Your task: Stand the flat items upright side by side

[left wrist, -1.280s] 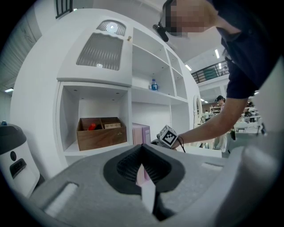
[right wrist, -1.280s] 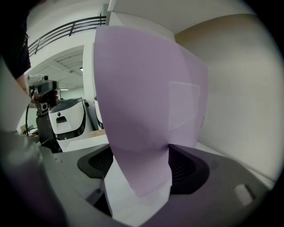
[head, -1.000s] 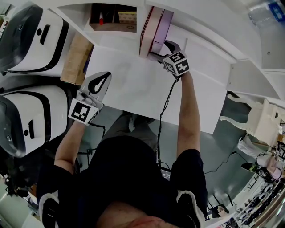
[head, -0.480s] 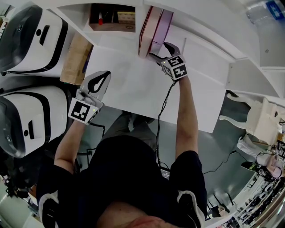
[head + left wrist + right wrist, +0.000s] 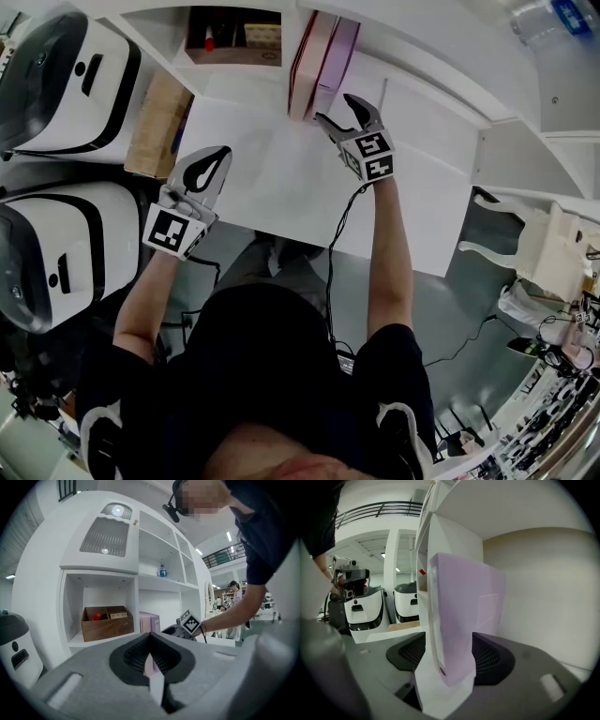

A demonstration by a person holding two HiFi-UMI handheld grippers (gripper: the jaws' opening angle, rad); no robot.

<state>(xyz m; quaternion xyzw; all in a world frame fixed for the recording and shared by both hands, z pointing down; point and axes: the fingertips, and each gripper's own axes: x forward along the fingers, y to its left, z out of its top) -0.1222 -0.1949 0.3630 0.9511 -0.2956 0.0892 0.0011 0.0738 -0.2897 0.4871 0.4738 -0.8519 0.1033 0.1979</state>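
Observation:
Two flat boxes stand upright side by side in the white shelf bay, a pink box point(image 5: 303, 58) on the left and a lilac box point(image 5: 337, 54) against its right side. My right gripper point(image 5: 336, 107) hovers just in front of their near ends. Its jaws have just been closing but remain open, and the lilac box point(image 5: 464, 606) lines up with the gap without either pad touching it. My left gripper point(image 5: 212, 159) rests shut and empty over the white table point(image 5: 281, 187), far left of the boxes. From the left gripper point(image 5: 151, 641), both boxes point(image 5: 149, 620) show beyond its tips.
A wooden organiser point(image 5: 234, 37) fills the shelf bay left of the boxes. A cardboard box point(image 5: 159, 122) and two white machines point(image 5: 66, 84) stand off the table's left edge. A white chair point(image 5: 534, 253) is at the right. A cable hangs from the right gripper.
My right gripper has drawn back from the lilac box's near end toward the person, lifting a little, and its jaws have narrowed. The left gripper has kept still.

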